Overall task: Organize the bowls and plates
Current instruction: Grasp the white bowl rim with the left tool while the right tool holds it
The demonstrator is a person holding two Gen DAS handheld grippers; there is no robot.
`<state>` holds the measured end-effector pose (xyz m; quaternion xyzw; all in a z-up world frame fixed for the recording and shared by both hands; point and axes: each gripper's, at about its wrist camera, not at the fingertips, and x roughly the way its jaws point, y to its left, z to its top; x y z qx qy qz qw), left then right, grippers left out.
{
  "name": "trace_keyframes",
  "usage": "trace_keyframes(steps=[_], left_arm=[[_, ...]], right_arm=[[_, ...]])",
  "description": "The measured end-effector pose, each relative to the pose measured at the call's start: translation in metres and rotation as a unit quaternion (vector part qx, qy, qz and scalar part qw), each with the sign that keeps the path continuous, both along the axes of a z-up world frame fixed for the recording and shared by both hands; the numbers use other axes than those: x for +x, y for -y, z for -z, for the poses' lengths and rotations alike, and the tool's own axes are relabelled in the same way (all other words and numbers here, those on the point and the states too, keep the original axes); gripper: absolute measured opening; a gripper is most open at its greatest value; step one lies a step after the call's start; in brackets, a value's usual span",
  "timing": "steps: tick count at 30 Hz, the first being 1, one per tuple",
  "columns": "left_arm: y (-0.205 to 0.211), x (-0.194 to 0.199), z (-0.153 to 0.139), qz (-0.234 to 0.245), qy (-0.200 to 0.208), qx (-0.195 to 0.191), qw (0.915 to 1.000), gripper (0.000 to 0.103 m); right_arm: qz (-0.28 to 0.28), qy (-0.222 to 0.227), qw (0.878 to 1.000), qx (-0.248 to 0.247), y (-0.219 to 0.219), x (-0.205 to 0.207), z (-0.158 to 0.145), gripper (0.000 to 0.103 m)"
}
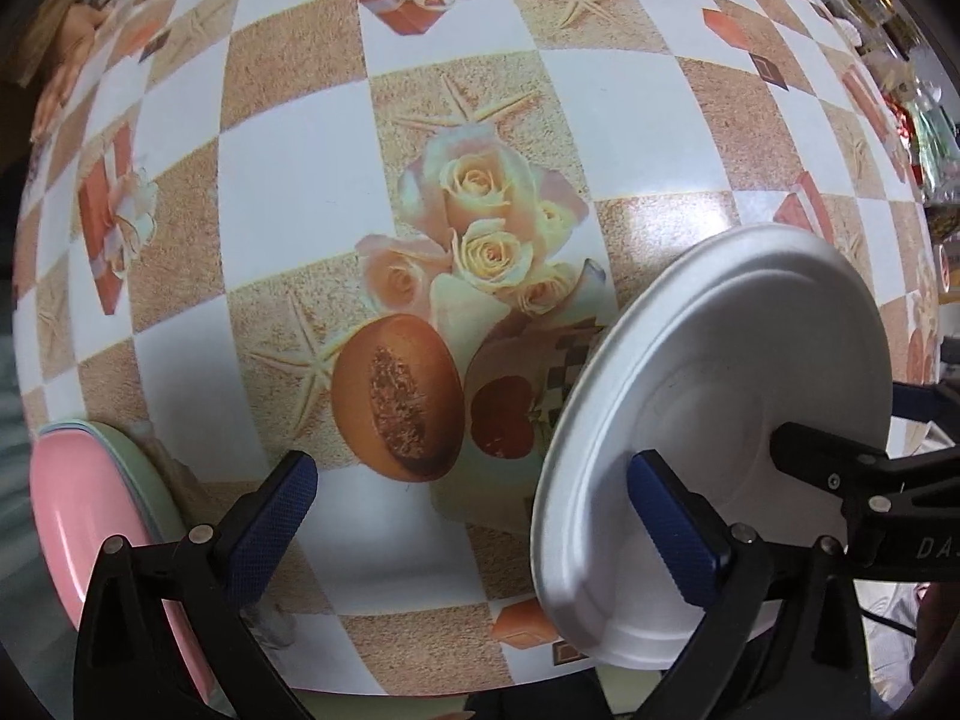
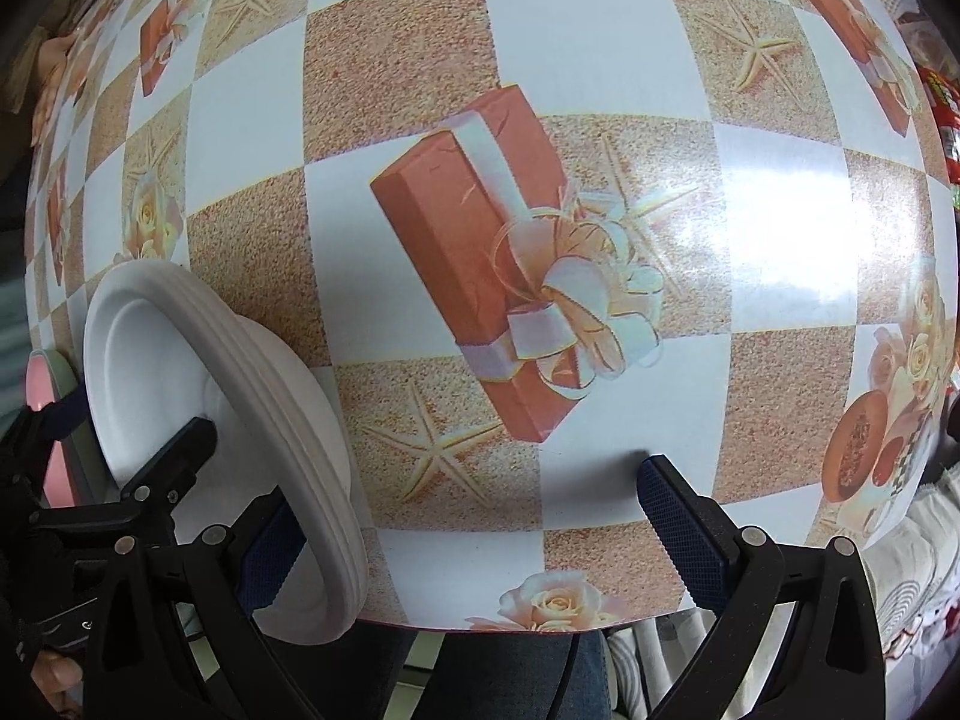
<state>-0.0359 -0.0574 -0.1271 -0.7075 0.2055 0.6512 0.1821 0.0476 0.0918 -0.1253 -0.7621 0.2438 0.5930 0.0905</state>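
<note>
A stack of white plates [image 1: 690, 420] lies near the table's front edge, between the two grippers; in the right wrist view the stack [image 2: 198, 396] is at the lower left. My left gripper [image 1: 480, 522] is open, its right finger [image 1: 678, 534] over the stack's rim. My right gripper [image 2: 474, 534] is open, its left finger [image 2: 270, 558] at the stack's near rim. The other gripper's finger reaches over the plates in each view. A pink plate on a pale green one [image 1: 96, 516] lies at the far left.
The table carries a checked cloth printed with roses, starfish and gift boxes [image 2: 480, 276]. Packets and jars [image 1: 900, 90] crowd the far right edge. The table's front edge [image 2: 510, 624] runs just below the grippers, with a person's legs beneath.
</note>
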Motion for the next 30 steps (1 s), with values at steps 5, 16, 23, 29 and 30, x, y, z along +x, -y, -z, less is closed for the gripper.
trace_keyframes(steps=[5, 16, 23, 29, 30], left_arm=[[0.003, -0.001, 0.005, 0.000, -0.006, 0.004, 1.0000, 0.103], [0.010, 0.001, 0.005, -0.003, -0.008, 0.005, 1.0000, 0.103], [0.002, 0.001, -0.003, -0.006, 0.008, -0.004, 0.9999, 0.095], [-0.021, 0.013, -0.016, 0.035, 0.015, 0.023, 0.9990, 0.053], [-0.023, 0.014, -0.017, 0.038, 0.020, 0.029, 0.9987, 0.050]], right_arm=[[-0.004, -0.002, 1.000, 0.000, -0.002, -0.003, 0.001, 0.103], [0.003, -0.007, 1.000, 0.005, -0.003, 0.004, -0.007, 0.103], [0.019, -0.001, 1.000, 0.007, -0.005, 0.003, -0.008, 0.100], [0.007, -0.024, 1.000, -0.005, 0.008, 0.000, -0.025, 0.054], [0.004, -0.029, 0.999, -0.014, 0.011, -0.002, -0.026, 0.047]])
